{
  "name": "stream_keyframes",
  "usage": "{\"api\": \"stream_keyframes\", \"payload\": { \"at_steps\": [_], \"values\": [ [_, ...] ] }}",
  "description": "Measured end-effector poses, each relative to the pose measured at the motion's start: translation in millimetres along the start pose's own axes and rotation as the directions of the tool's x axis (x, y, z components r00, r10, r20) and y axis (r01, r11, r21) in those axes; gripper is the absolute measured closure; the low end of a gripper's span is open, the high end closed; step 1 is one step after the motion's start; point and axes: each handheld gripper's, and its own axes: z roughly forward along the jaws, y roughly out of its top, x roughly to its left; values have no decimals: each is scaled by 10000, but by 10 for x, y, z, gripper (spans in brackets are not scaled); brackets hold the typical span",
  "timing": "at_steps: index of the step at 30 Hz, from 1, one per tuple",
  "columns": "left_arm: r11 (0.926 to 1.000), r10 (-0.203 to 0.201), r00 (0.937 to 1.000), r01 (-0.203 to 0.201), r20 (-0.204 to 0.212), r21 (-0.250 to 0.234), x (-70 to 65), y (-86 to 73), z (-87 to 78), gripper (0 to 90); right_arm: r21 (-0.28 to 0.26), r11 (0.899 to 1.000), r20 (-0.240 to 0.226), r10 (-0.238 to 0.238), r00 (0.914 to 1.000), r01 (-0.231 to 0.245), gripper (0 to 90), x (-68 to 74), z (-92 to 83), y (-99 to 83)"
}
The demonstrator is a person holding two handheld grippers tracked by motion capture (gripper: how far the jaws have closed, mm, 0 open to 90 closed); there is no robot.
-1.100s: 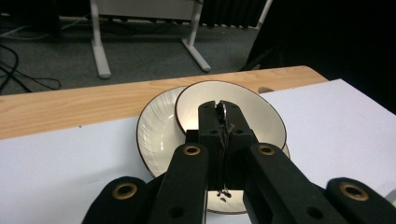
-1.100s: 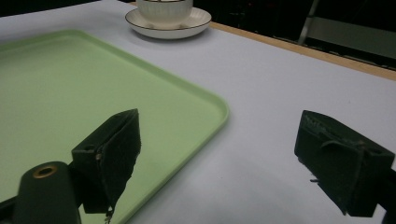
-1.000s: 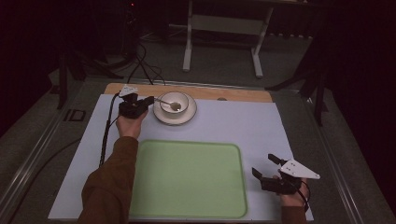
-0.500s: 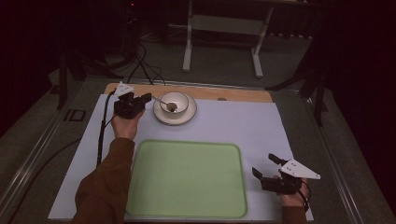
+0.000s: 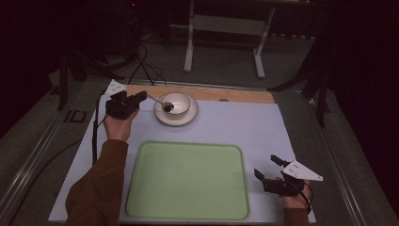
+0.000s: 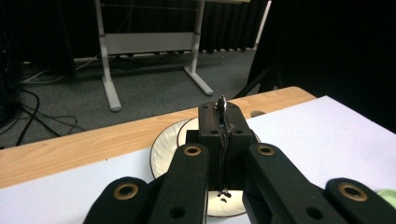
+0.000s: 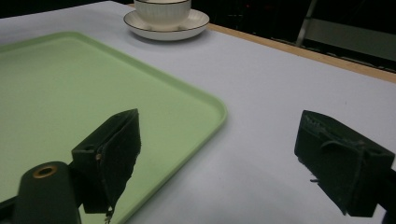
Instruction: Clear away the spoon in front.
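Dark lab, floor cables [image 5: 146,66], metal stand [image 5: 226,33]

Mark on the grey matted floor strip left of the table: two pale, blocky characters [image 5: 75,116] that read roughly as "ID".
Colour: off-white strokes on dark grey.
Where it stands: in the high view, just outside the table's metal left rail, well to the left of the left gripper [image 5: 139,98] and about level with the hand that holds it.
Orientation: upright to the camera, tilted slightly along the rail.
Legibility: small and dim; the "I" is a plain bar and the "D" a boxy outline, so the reading is not certain.
Other readable text, brands or numbers: none.
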Motion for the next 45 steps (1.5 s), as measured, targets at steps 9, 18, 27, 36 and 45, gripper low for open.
{"api": "stream_keyframes", "payload": {
  "at_steps": [9, 18, 27, 36, 45],
  "values": [
    [9997, 153, 9998, -150, 142, -195, -26, 61, -169, 894, -21, 10000, 12, -5, 10000, 5, 142, -1, -5, 0],
    [9986, 516, 9985, -515, 156, -68, -68, 97, -339, 894, -33, 10000, 22, 0, 10000, 1, 142, -1, -9, 1],
    [9978, 605, 9979, -611, 231, 249, -63, 79, -438, 894, -13, 10000, 15, 1, 10000, -1, 142, 0, -8, 1],
    [9966, 522, 9983, -537, 257, 625, -15, 5, -515, 894, 21, 10000, 4, 2, 10000, -2, 142, 2, -4, 0],
    [9935, 652, 9973, -681, 339, 917, -4, -43, -586, 893, 34, 10000, -20, -10, 10000, 10, 142, 2, -2, 0]
  ]
}}
